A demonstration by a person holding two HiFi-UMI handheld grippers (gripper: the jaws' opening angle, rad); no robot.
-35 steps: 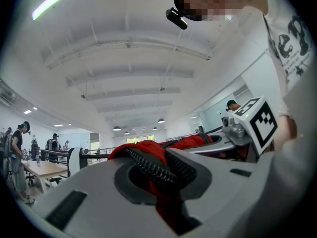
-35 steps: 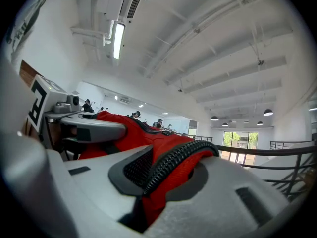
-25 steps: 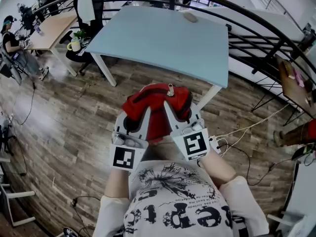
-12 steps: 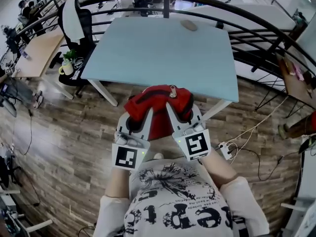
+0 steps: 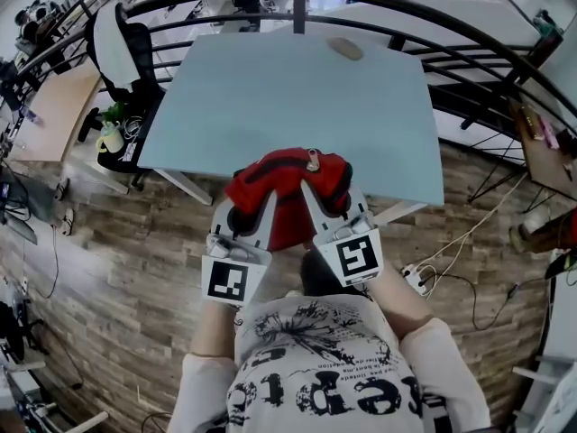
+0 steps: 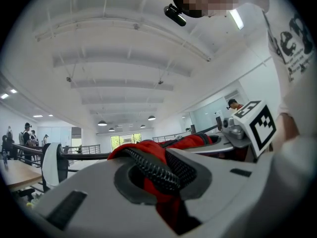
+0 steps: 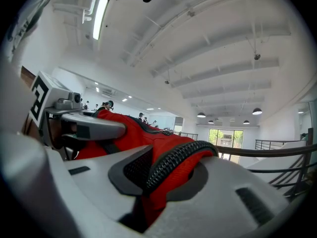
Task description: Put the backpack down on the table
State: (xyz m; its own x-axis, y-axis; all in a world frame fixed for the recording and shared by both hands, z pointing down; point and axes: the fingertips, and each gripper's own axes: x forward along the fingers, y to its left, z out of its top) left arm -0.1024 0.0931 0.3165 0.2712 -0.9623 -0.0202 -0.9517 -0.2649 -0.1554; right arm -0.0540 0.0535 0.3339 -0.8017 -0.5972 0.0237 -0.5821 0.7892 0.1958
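I hold one backpack point(image 5: 287, 175), red with black ribbed trim and a metal zip pull on top, in the air over the near edge of the one pale blue table point(image 5: 288, 88). My left gripper point(image 5: 245, 215) and right gripper point(image 5: 326, 202) each have their jaws clamped on that trim. The print on my shirt point(image 5: 315, 368) is too warped to read.

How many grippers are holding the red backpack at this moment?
2. The left gripper is shut on the backpack at its left side, the right gripper at its right side, by the near edge of the light blue table. No other gripper is visible.
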